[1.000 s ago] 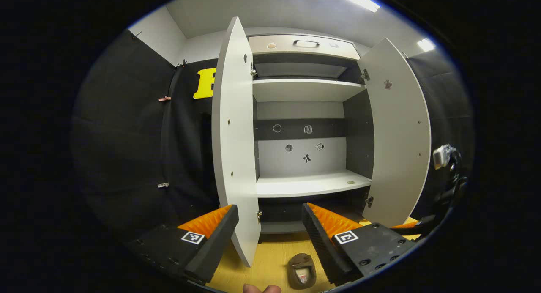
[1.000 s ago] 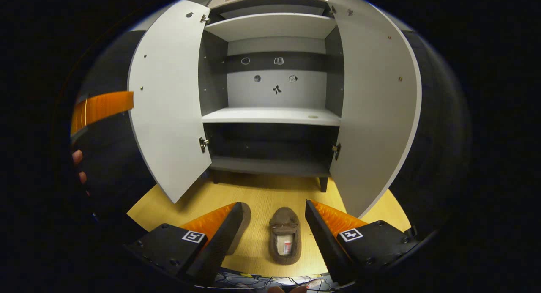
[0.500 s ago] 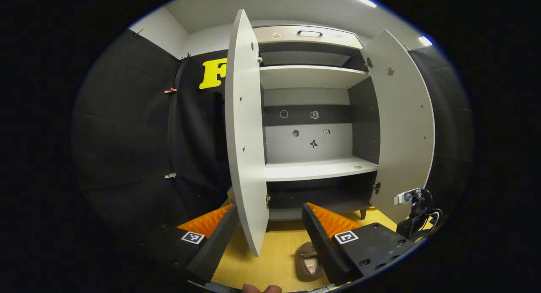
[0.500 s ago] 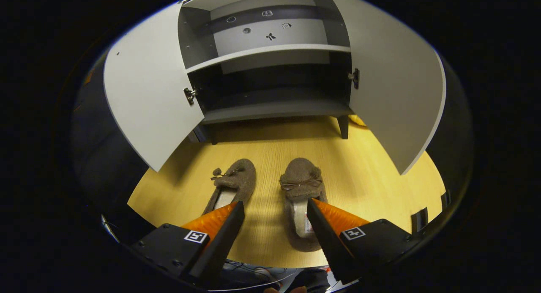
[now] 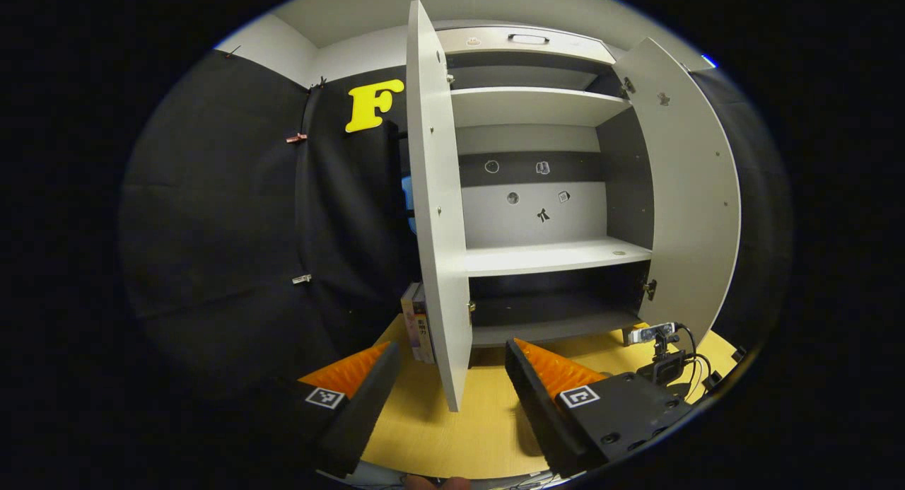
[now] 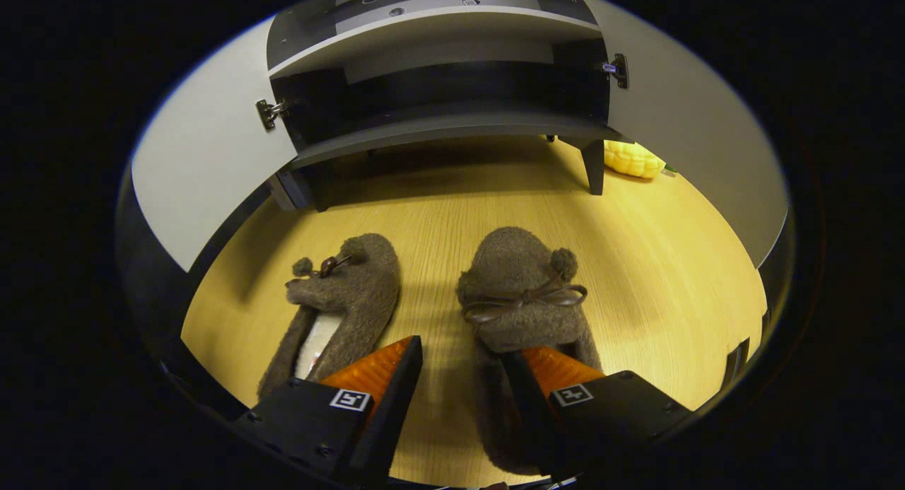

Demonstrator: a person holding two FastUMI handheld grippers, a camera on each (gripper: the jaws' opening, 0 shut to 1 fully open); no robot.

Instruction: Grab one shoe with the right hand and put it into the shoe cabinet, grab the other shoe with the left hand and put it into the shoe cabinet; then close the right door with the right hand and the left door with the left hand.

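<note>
Right hand-held gripper (image 6: 463,366) held low over the wooden floor (image 6: 679,264) in front of the shoe cabinet (image 6: 438,126), fingers spread wide and gripping nothing. Right slipper (image 6: 520,292), brown and fuzzy with a bow and pompom, lay flat on the floor short of the cabinet, toe toward it; heel end partly hidden behind the right-hand finger of that hand-held gripper, contact not clear enough to tell. Left slipper (image 6: 346,299), same make, lay just beside the right slipper, farther from the cabinet's right leg, toe angled toward the cabinet, pale insole showing; rear part hidden behind the other finger. Neither of the 2 slippers inside the cabinet. Yellow corn-shaped toy (image 6: 633,159) on the floor just past the cabinet's right leg.

In the left gripper view, left hand-held gripper (image 5: 452,366) raised before the cabinet (image 5: 537,257), fingers wide apart, empty. Left door (image 5: 435,214) stood open, seen almost edge-on, its lower edge between the 2 fingers but farther off. Right door (image 5: 696,207) swung open too. Pale shelves bare apart from a small round mark on the middle 1; small stickers on the cabinet's back panel. Small camera on a stand (image 5: 657,345) with cables on the floor below the right door. Books (image 5: 417,324) upright behind the left door, beside the cabinet.
</note>
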